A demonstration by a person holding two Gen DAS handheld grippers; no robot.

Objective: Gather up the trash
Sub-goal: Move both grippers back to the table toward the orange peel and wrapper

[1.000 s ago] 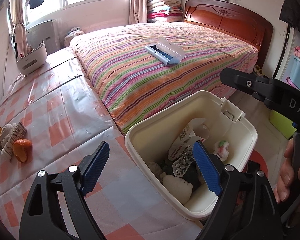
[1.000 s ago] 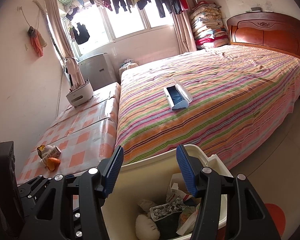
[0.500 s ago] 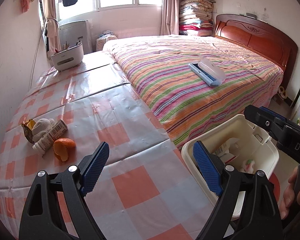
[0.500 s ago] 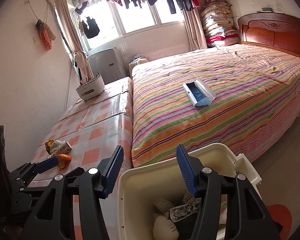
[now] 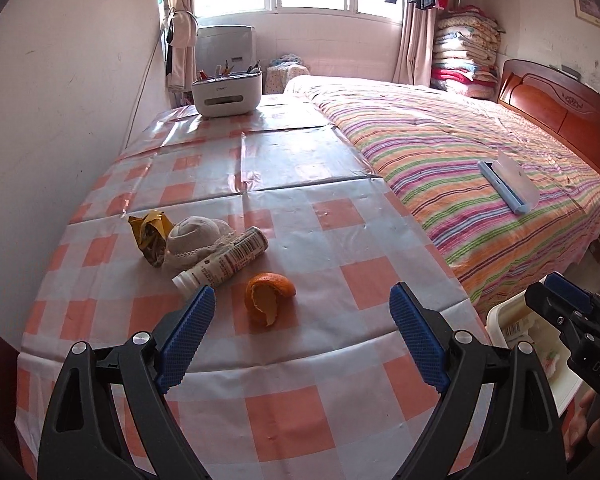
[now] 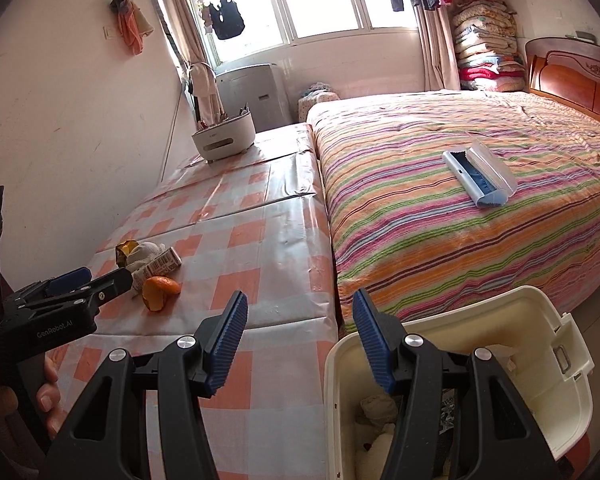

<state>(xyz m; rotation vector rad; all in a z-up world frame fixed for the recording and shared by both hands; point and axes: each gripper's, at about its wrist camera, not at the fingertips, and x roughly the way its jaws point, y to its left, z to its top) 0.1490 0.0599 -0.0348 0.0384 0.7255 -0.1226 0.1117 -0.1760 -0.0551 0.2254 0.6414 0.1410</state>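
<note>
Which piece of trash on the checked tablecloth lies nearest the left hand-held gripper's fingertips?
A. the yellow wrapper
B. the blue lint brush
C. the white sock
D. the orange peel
D: in the left wrist view the orange peel lies just ahead of the open left hand-held gripper, with the bottle, sock and wrapper farther back.
</note>
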